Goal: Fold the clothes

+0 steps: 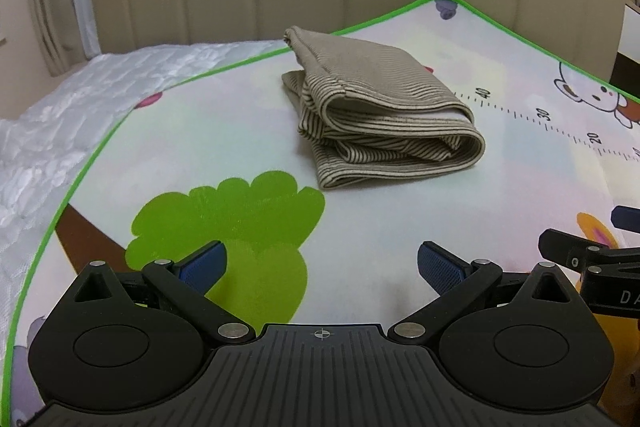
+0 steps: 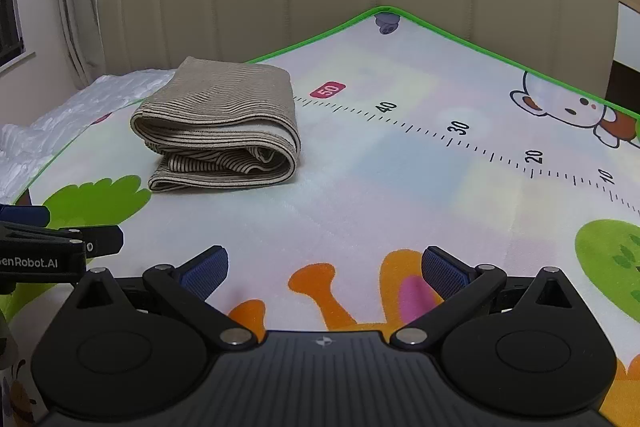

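A beige, dark-striped folded cloth bundle (image 1: 384,111) lay on the cartoon-printed play mat (image 1: 224,131), at one o'clock from the left gripper (image 1: 322,263). Both the left and the right gripper (image 2: 324,265) had fingers wide and empty. The loose layers might spring open if nudged.

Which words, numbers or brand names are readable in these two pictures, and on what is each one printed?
"50", white on a pink tag, on the play mat beside the folded striped cloth.
"40", "30", "20", "10": along the ruler printed on the mat.
"enRobot.AI": on the left gripper; its start is cut off.
"DA": on the right gripper; the rest is out of frame.
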A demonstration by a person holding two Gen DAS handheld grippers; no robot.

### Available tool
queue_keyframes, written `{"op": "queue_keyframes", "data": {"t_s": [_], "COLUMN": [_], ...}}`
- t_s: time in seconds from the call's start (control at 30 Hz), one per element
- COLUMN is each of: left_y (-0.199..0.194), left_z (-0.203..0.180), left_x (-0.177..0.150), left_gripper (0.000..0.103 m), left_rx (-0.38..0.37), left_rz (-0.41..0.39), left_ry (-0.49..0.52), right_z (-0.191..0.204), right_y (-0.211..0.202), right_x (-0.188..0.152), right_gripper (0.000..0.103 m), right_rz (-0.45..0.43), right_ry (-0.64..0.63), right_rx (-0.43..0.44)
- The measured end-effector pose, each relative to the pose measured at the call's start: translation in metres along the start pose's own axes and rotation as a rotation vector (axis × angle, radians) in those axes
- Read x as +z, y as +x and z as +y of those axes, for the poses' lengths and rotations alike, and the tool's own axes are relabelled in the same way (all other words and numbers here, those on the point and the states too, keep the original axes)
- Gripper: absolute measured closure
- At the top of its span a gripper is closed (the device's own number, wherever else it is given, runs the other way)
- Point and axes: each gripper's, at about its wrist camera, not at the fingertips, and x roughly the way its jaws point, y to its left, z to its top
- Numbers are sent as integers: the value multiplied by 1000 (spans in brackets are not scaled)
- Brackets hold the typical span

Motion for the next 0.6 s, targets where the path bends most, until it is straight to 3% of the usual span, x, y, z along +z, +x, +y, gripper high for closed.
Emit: {"op": "queue_keyframes", "data": {"t_s": [0.6], "left_y": [-1], "left_z": [-2], "left_x": [1], "left_gripper": [0], "left_rx": [0], "left_rz": [-14], "left_ry": [23], "right_z": [-1], "right_y": [1], "right_x": [-1], "right_gripper": [0], "right_rz": [18], "right_ry": [3], "right_rx": [-3]}}
